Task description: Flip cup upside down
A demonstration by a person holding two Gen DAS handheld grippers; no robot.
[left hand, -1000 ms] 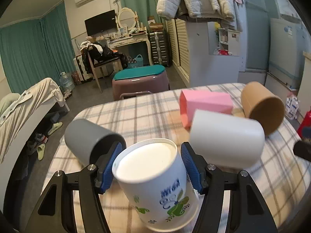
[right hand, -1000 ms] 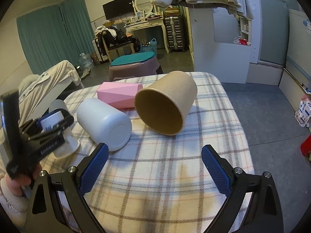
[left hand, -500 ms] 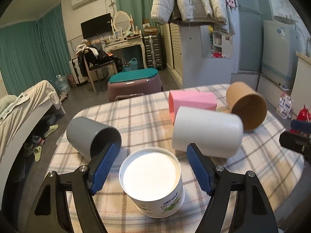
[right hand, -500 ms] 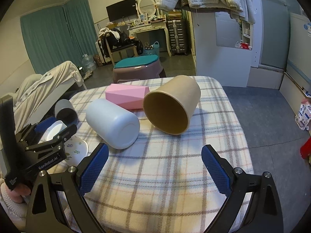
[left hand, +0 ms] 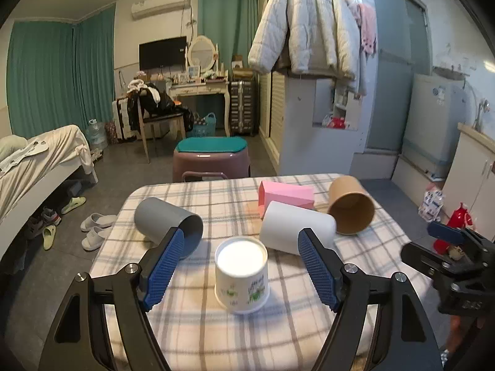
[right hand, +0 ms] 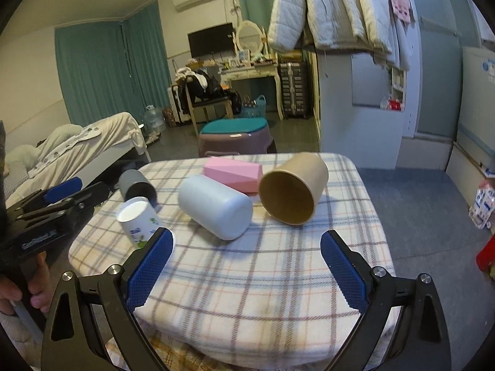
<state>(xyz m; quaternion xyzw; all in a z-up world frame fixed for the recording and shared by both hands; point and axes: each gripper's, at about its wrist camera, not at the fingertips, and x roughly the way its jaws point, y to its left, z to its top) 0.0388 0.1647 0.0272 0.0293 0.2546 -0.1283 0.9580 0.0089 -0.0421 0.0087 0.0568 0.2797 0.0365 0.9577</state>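
The left wrist view looks forward and slightly down between its 2 blue pads [left hand: 162, 267] across the checked table [left hand: 216, 198], close above its near edge. The right wrist view faces the same way from further right and back. Both share the table and the room behind it.

I'm in a lived-in bedroom.
Unmade white bed [left hand: 37, 154], teal floor-length curtains [left hand: 58, 74], cream dressing table with oval mirror [left hand: 201, 85], white padded jacket [left hand: 304, 24] hung up.
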